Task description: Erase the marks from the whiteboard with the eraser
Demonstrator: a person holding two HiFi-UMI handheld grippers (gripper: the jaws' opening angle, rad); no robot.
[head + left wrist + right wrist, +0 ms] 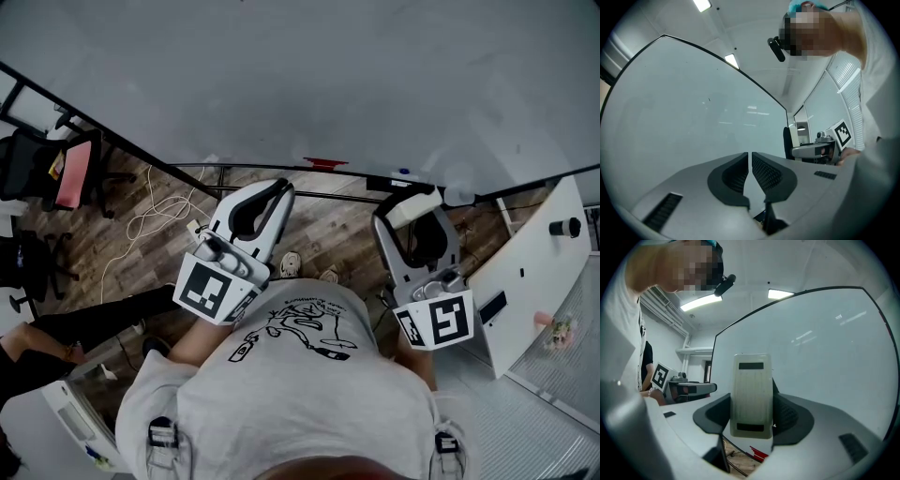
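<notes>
My right hand-held gripper [415, 202] clamps the whiteboard eraser [751, 390] by its long edges at 1 o'clock. The left hand-held gripper [750, 168] is closed on nothing. The whiteboard [328, 75] stands at 12 o'clock. I judge the eraser light, stiff-bodied and soft-faced, so a mid-body grip suits it.

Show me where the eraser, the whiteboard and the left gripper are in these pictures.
eraser [751, 394], right gripper view, middle of its pale flat face.
whiteboard [825, 348], right gripper view, bare board surface.
left gripper [750, 158], left gripper view, between its fingertips.
</notes>
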